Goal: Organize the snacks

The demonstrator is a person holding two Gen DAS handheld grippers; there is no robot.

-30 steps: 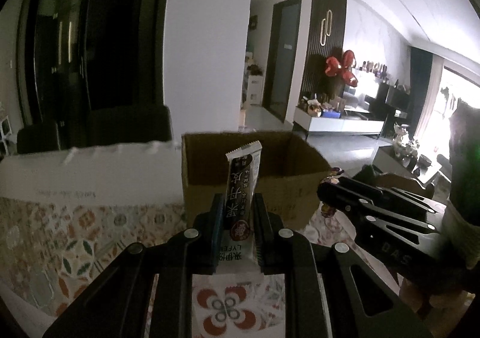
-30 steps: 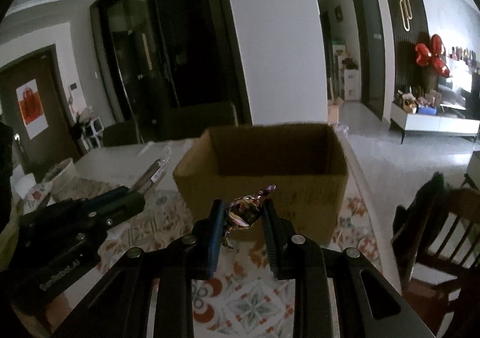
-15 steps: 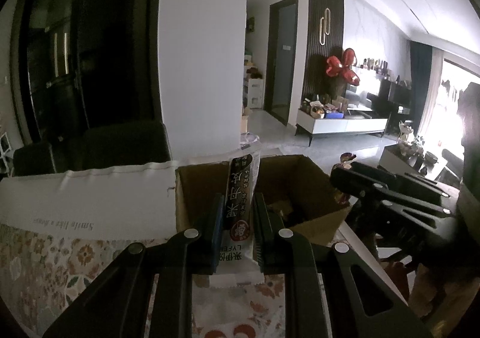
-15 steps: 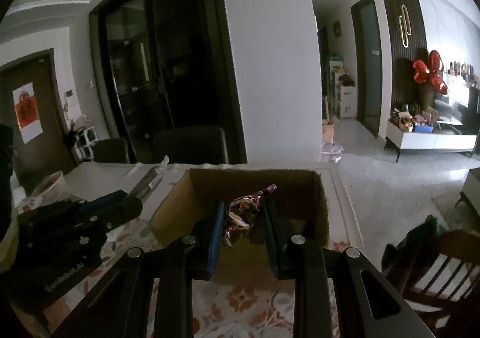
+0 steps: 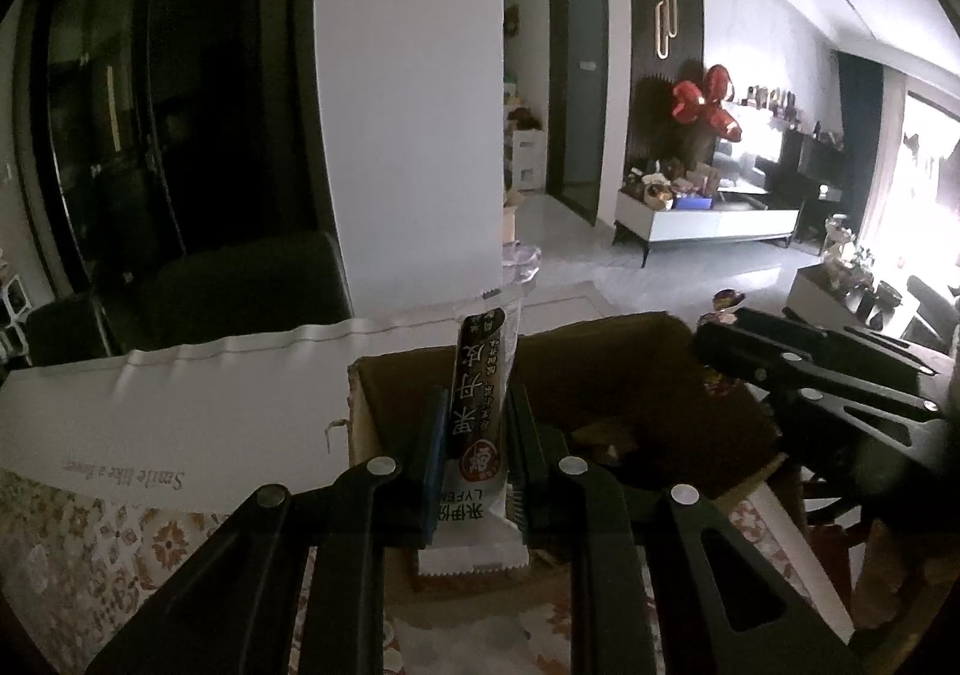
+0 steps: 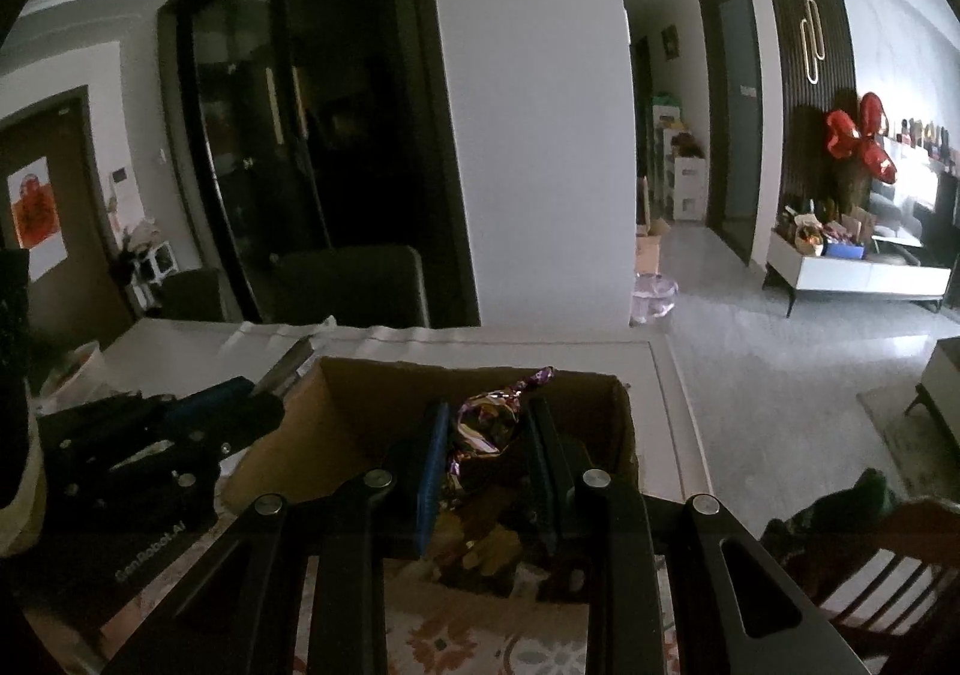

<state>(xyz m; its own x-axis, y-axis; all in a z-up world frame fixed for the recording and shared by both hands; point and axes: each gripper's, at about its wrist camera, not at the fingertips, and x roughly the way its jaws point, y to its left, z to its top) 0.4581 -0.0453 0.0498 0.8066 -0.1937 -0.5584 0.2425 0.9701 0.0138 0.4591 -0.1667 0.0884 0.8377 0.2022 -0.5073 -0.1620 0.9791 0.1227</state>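
An open cardboard box (image 5: 630, 351) stands on the patterned tablecloth. My left gripper (image 5: 477, 435) hangs over the box's near left corner. Its pads still press on an upright black and white snack bar packet (image 5: 486, 363), though the jaws are opening. My right gripper (image 6: 485, 453) is shut on a purple and gold foil-wrapped candy (image 6: 489, 426) above the box (image 6: 390, 393), where several wrapped snacks (image 6: 486, 543) lie on the bottom. Each gripper shows in the other's view: the right gripper (image 5: 720, 327) at the right, the left gripper (image 6: 264, 405) at the left.
A white sheet with printed words (image 5: 180, 405) covers the table behind the box, over a floral tablecloth (image 5: 72, 543). A dark chair (image 6: 348, 285) stands beyond the far table edge. A wooden chair (image 6: 870, 567) is at the right, close to the table.
Both grippers have moved forward with their snacks, from in front of the box to over its opening. The box's inside now shows below the fingers.
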